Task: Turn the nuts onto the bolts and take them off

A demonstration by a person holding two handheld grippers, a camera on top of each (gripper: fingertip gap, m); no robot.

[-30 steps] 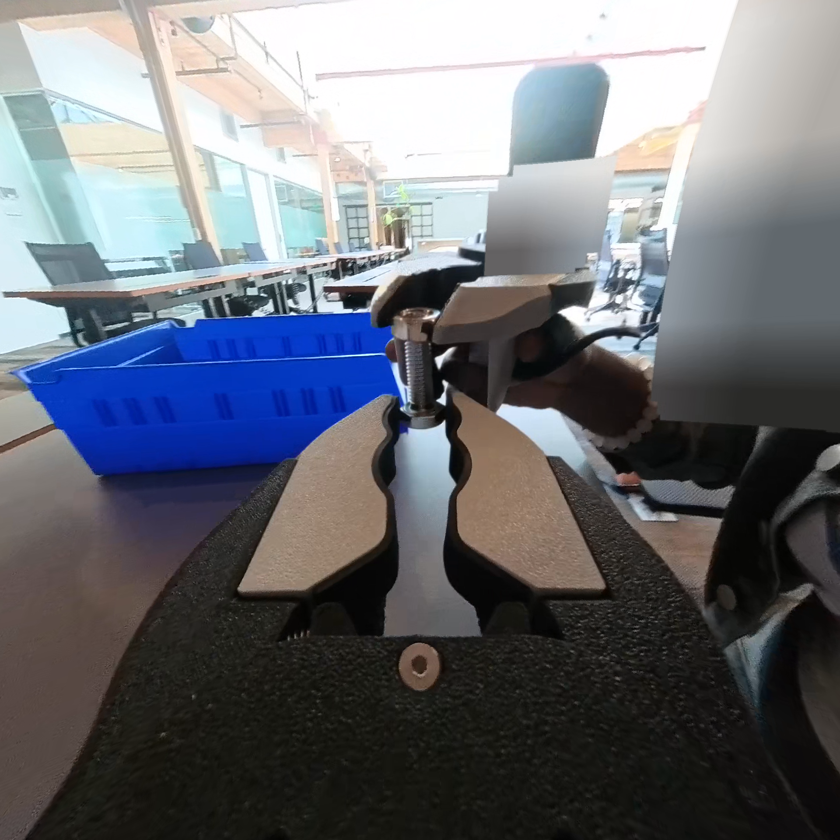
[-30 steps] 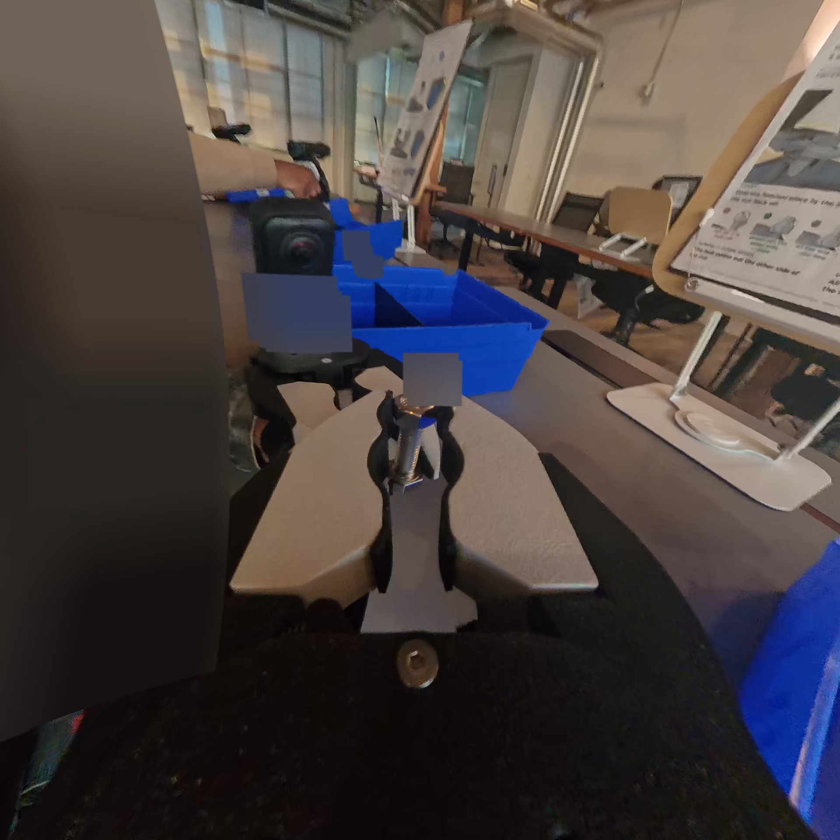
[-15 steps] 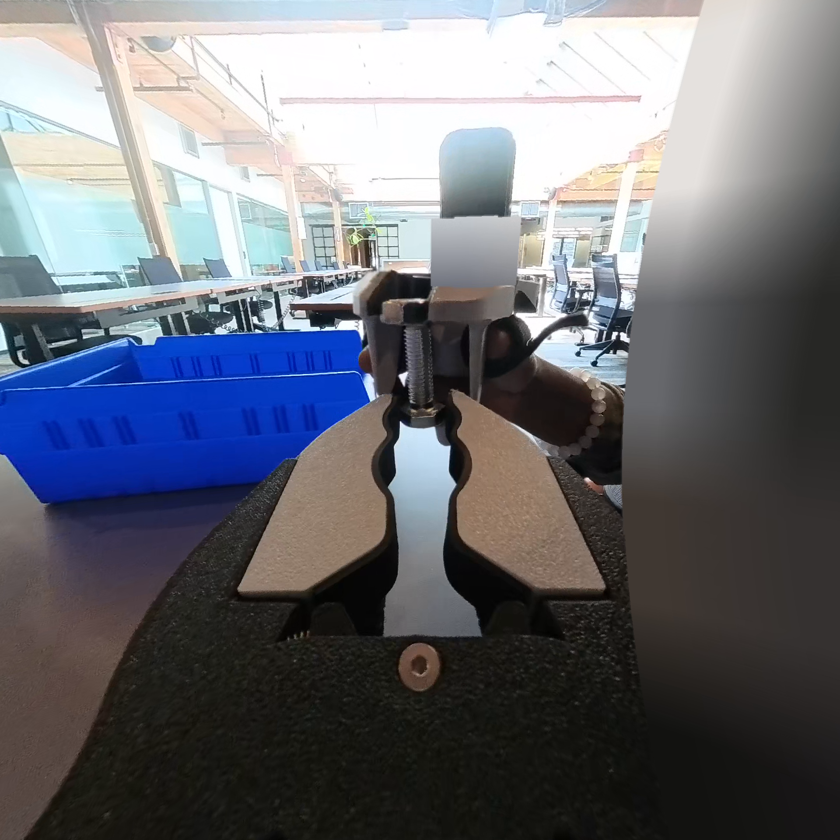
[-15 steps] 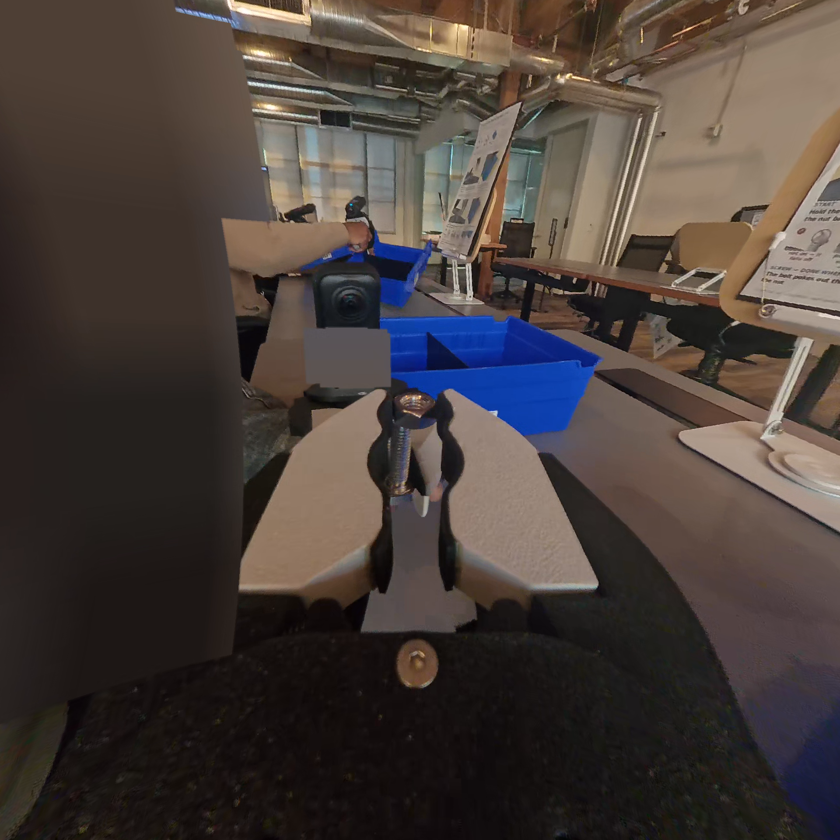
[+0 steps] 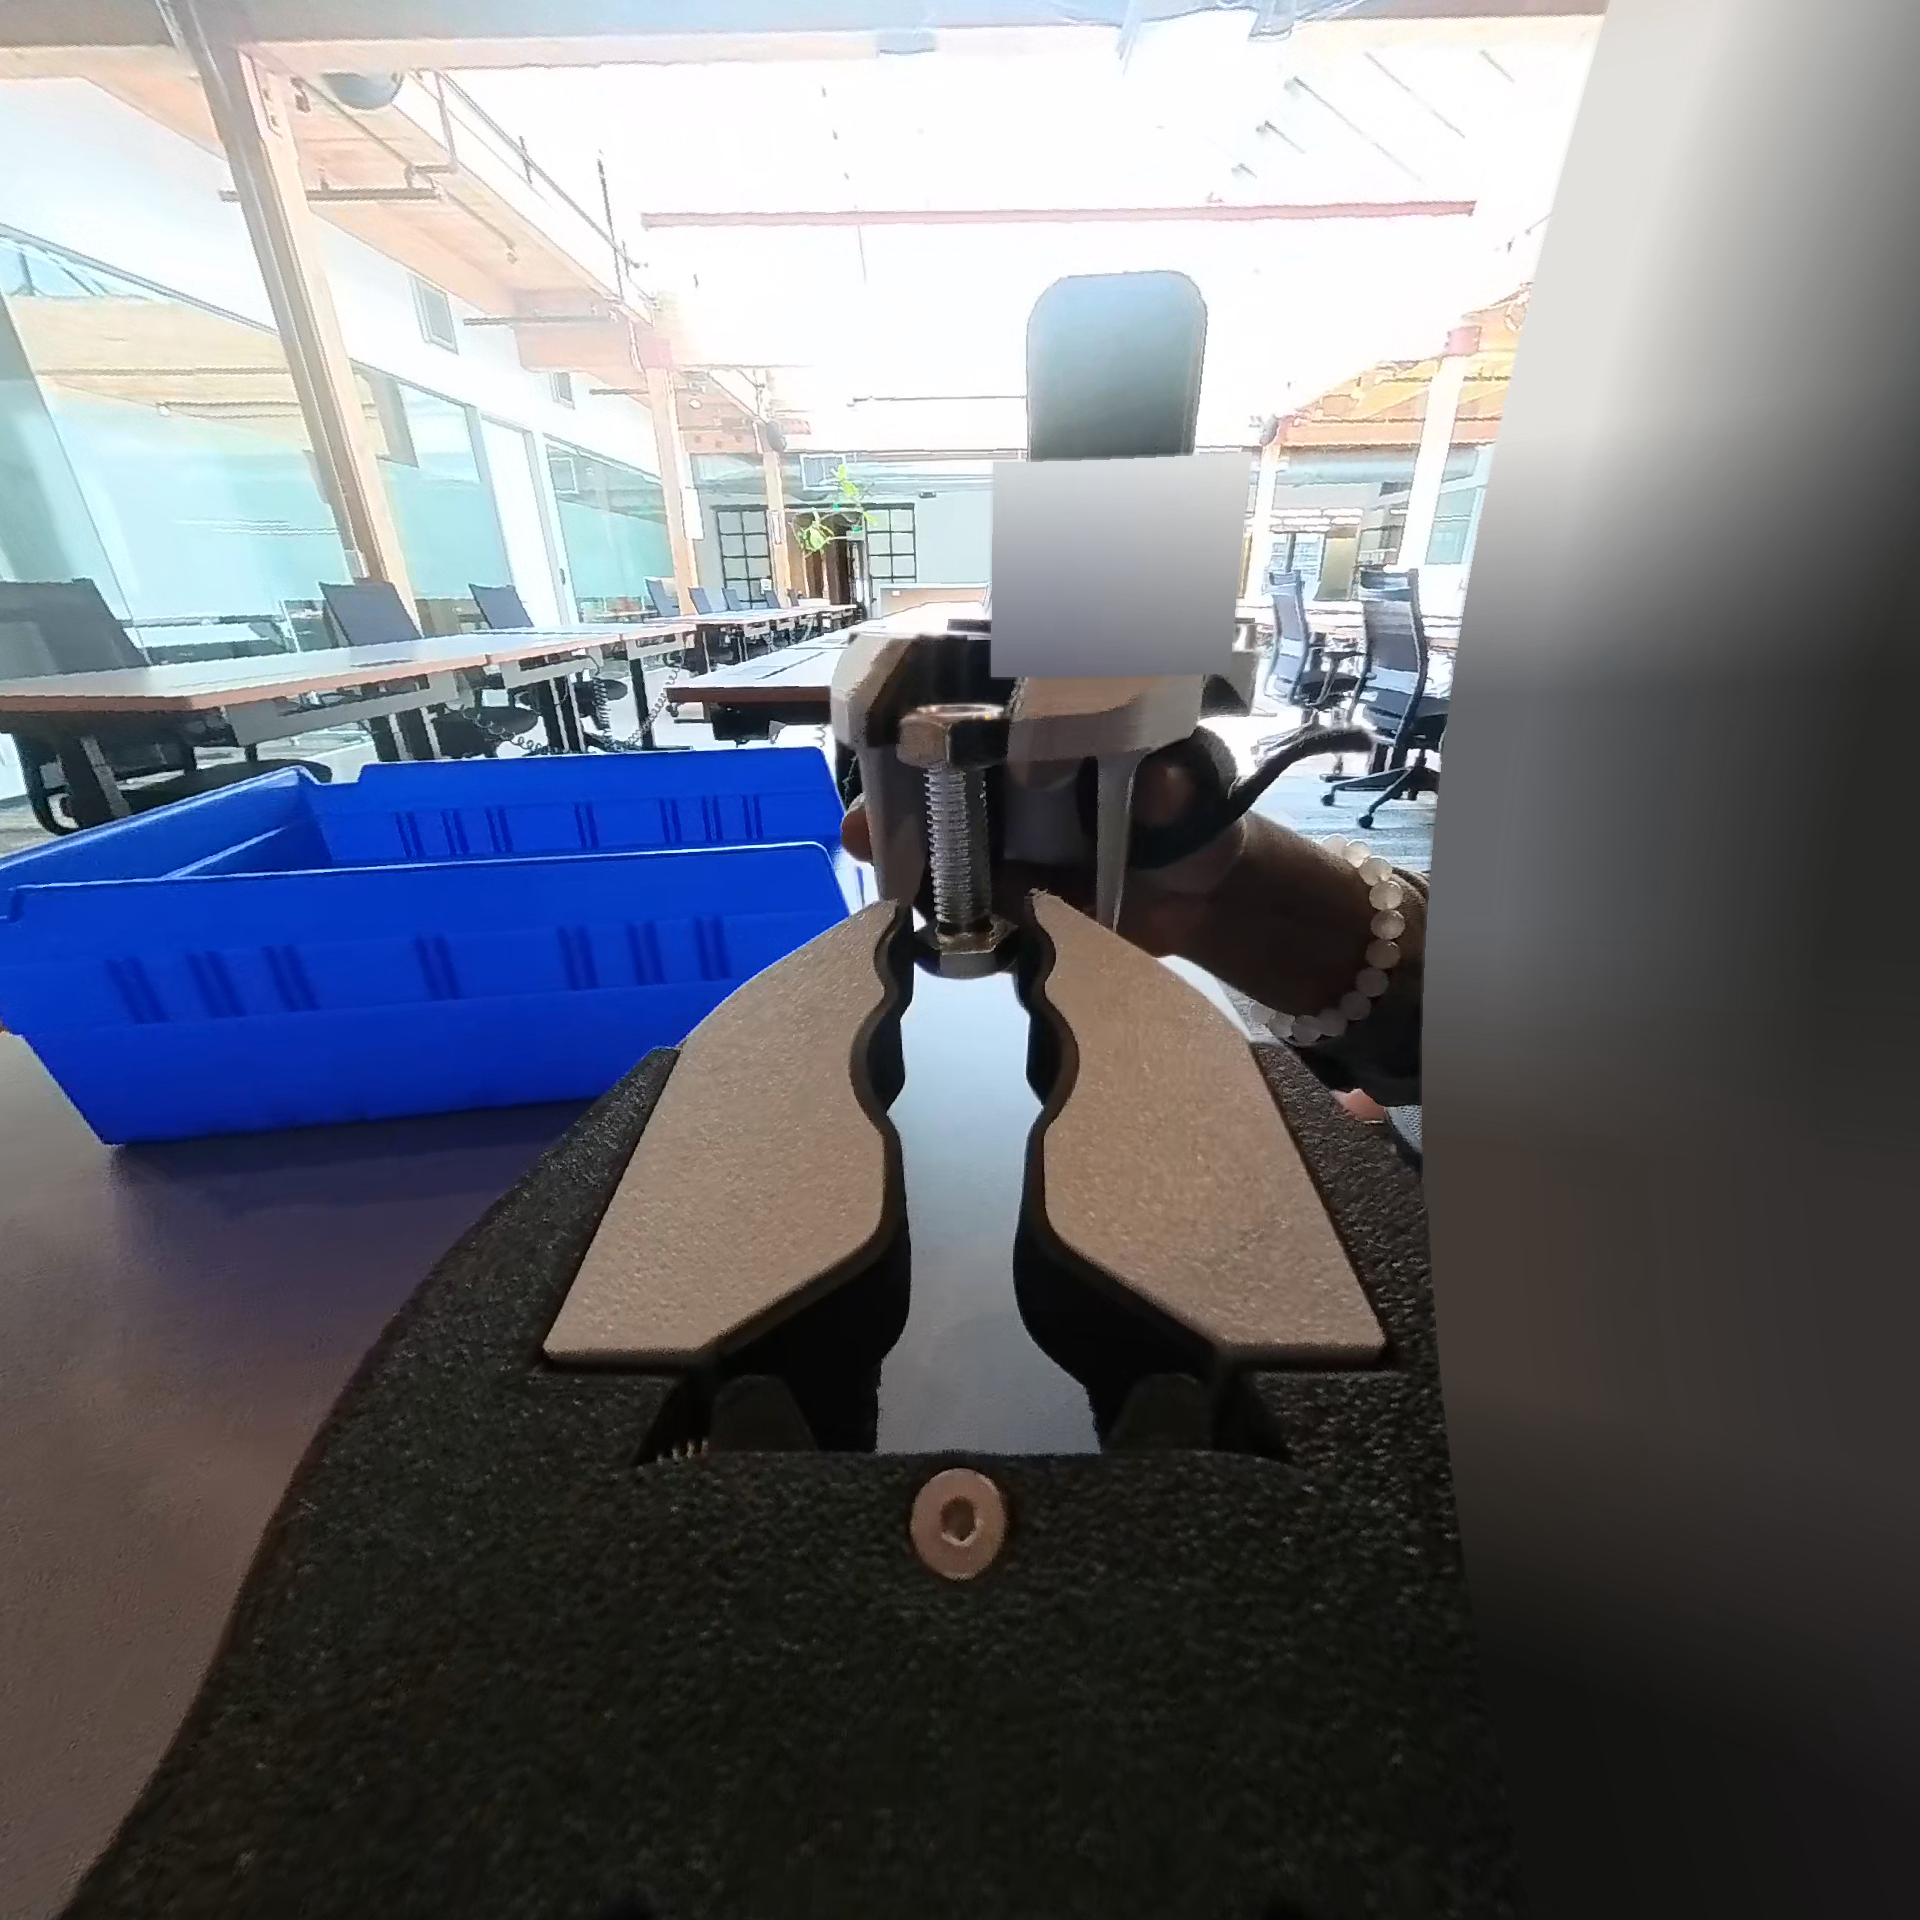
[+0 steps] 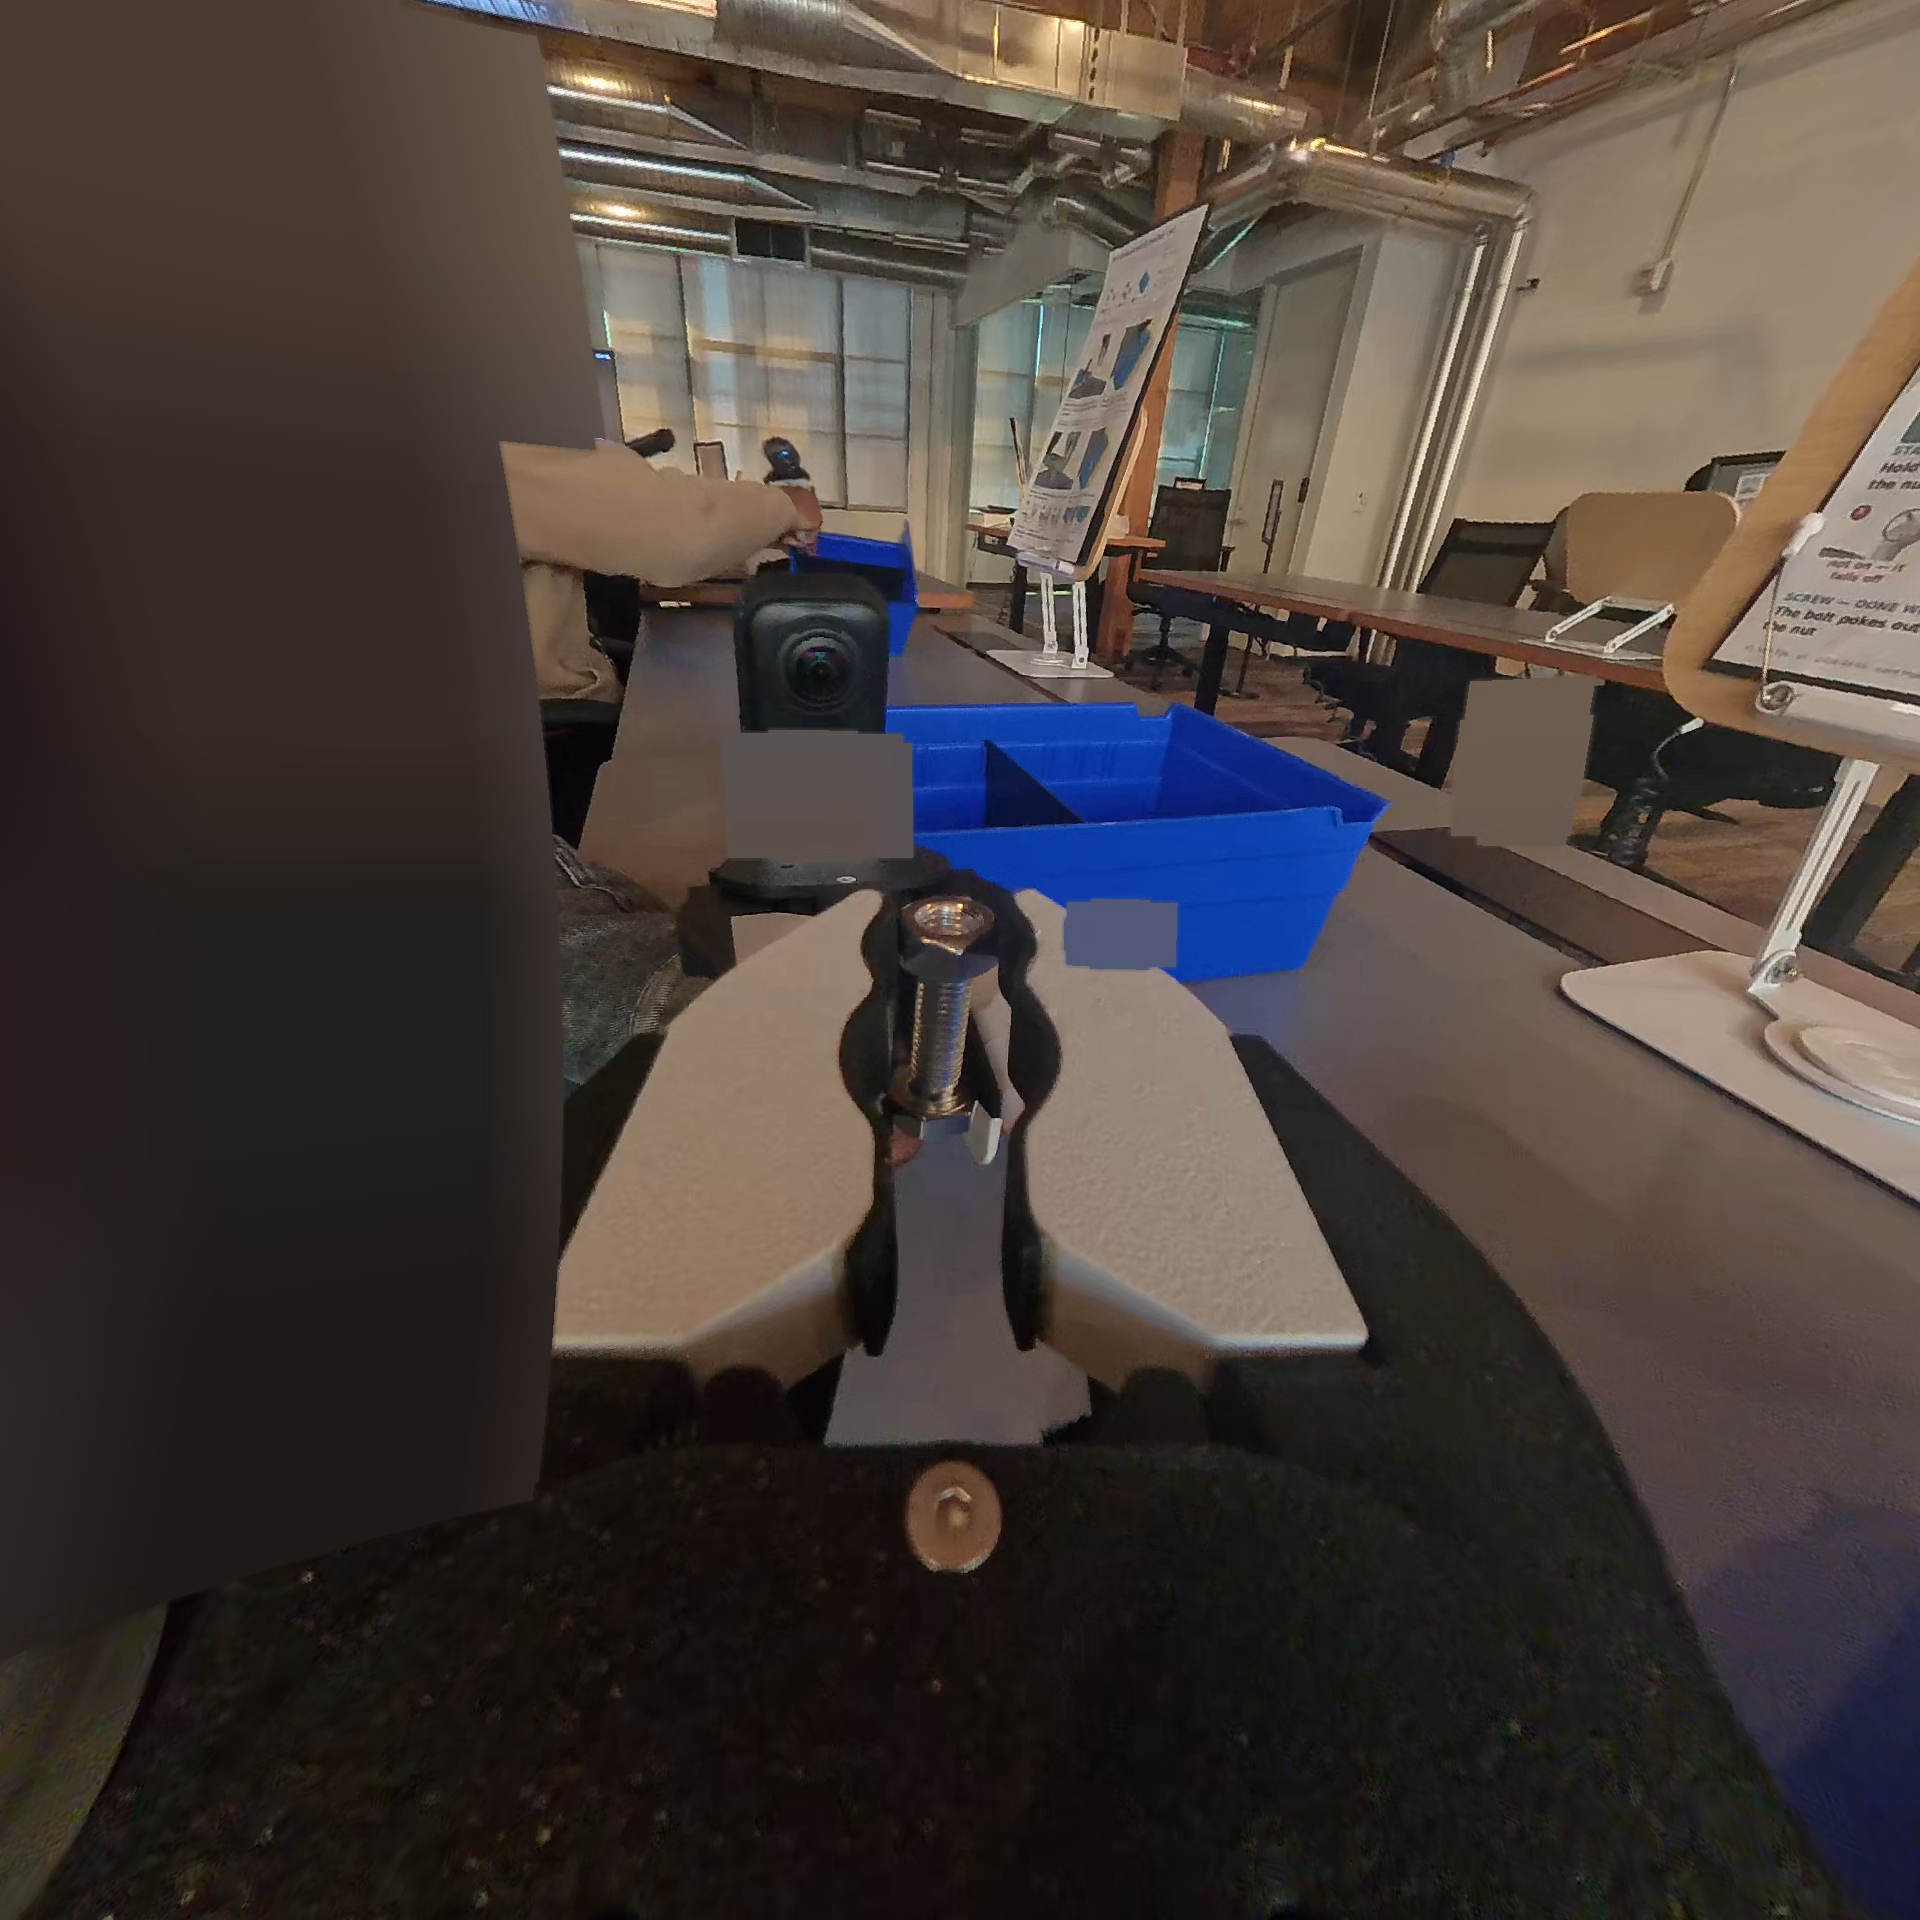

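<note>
Gripping the nut point(image 5: 964, 943) at the centre of the left wrist view, the left tongs point(image 5: 966, 935) are closed on its flats at their very tips, with the bolt point(image 5: 958, 821) standing upright above it, thread bare between nut and head. Compared with a second ago, the bolt has gone from leaning slightly to standing straight, and the right tongs point(image 5: 951, 743), seen just beyond, have swung from a slanted approach to sit square over the hex head, clamped on it. In the right wrist view the same pair runs up the middle of the frame: the right tongs point(image 6: 940, 935) are clenched on the bolt head point(image 6: 943, 928) at their tips, the thread point(image 6: 935, 1039) lies along the gap toward the camera, and the nut point(image 6: 933, 1124) sits at its lower end. The nut looks to be only at the very end of the thread in both views, so I judge that the turning is either barely started or nearly undone; the frames alone do not tell which. The squaring up suggests that the two grips are now aligned for another twist. Farther off, a blue bin point(image 5: 416, 935) rests on the dark worktop point(image 5: 208, 1351) at the left, and a stand with an instruction sheet point(image 6: 1818, 582) sits at the right edge.
</note>
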